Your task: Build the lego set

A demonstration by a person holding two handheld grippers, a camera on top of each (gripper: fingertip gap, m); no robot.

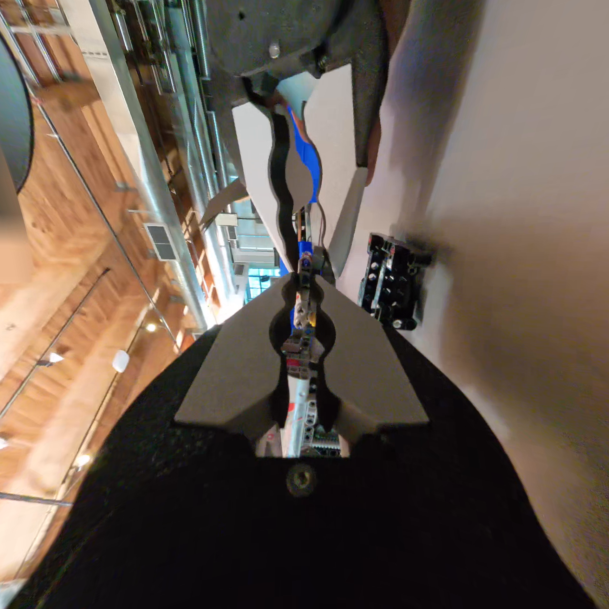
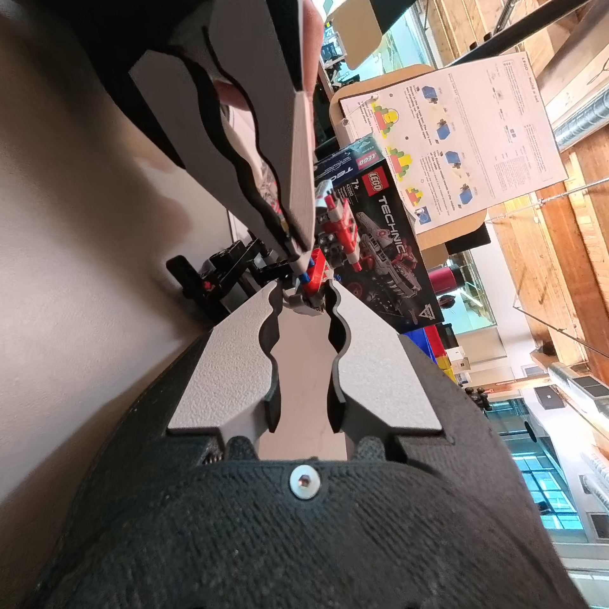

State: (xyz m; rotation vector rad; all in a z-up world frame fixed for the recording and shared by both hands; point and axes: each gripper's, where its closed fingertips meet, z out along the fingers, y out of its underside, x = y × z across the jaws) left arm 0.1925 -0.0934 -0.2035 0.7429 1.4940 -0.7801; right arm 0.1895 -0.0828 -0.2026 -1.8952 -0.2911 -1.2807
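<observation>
My left gripper (image 1: 305, 280) is shut on the thin end of a small lego sub-assembly (image 1: 304, 268) held in the air. My right gripper (image 1: 308, 257) comes in from the opposite side, tip to tip with it. In the right wrist view, my right gripper (image 2: 304, 291) is shut on the grey base (image 2: 301, 303) of the same sub-assembly, which carries a red beam (image 2: 316, 272) and a blue pin. The left gripper (image 2: 296, 255) pinches its other end. A black lego frame (image 1: 392, 283) lies on the white table (image 1: 510, 197), just beside the tips; it also shows in the right wrist view (image 2: 224, 273).
A dark lego box (image 2: 385, 237) stands behind the grippers, with a red-and-white lego model (image 2: 339, 224) in front of it. A printed instruction sheet (image 2: 461, 131) is clipped to a board. Blue and yellow bins (image 2: 428, 346) sit further off. The table (image 2: 66, 247) runs along the left. My left and right fingertips are right by each other.
</observation>
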